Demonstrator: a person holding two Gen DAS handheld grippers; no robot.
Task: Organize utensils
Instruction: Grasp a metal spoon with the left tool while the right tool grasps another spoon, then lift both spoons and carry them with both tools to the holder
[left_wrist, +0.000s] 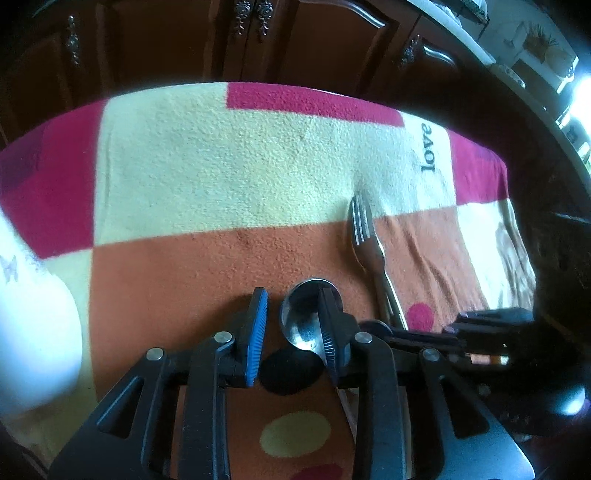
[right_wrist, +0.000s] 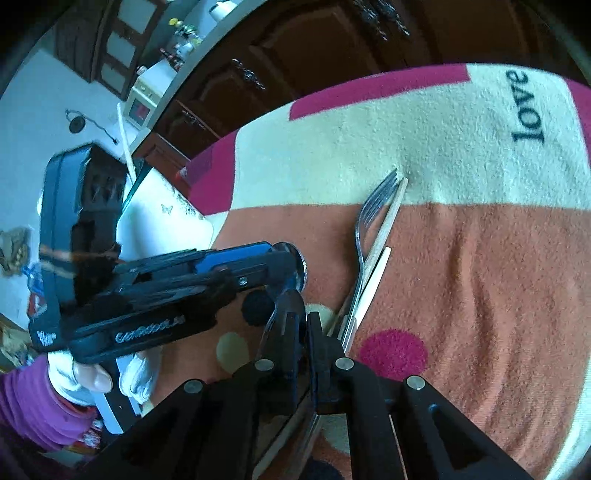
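Here, both grippers work low over a patchwork blanket of cream, orange and magenta squares, with the word "love" printed near its far edge. In the left wrist view, the left gripper sits at the bottom centre with its jaws parted; the blue pad on one finger faces the gap, and the spoon lies bowl-up against the other finger, not pinched between the two. A fork lies right of centre, tines toward the top of the frame, its handle running down toward the right gripper at the lower right.

In the right wrist view, the right gripper at the bottom centre has its fingers pressed together on the spoon's handle, which runs down between them. The fork sits just above, with a wooden stick and a white stick lying alongside it. The left gripper enters from the left, held by a white-gloved hand with a purple sleeve.
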